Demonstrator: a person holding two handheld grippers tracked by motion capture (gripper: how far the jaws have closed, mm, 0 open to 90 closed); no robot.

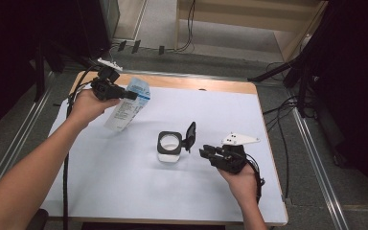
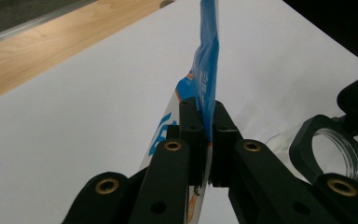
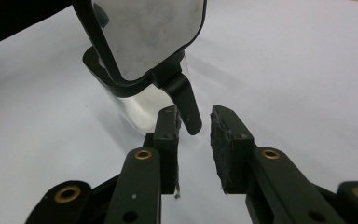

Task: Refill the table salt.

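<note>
A blue and white packet hangs tilted over the back left of the white table, with my left gripper shut on its upper edge. In the left gripper view the packet stands edge-on, pinched in my left gripper. A clear jar with a black rim stands mid-table, its hinged black lid flipped up. My right gripper sits just right of the jar, open. In the right gripper view my right gripper is close behind the lid's hinge tab, without gripping it.
The white sheet covers a wooden table whose bare strip shows along the far edge. A grey three-cornered plate sits on top of the right gripper. Cables and dark stands surround the table on the floor.
</note>
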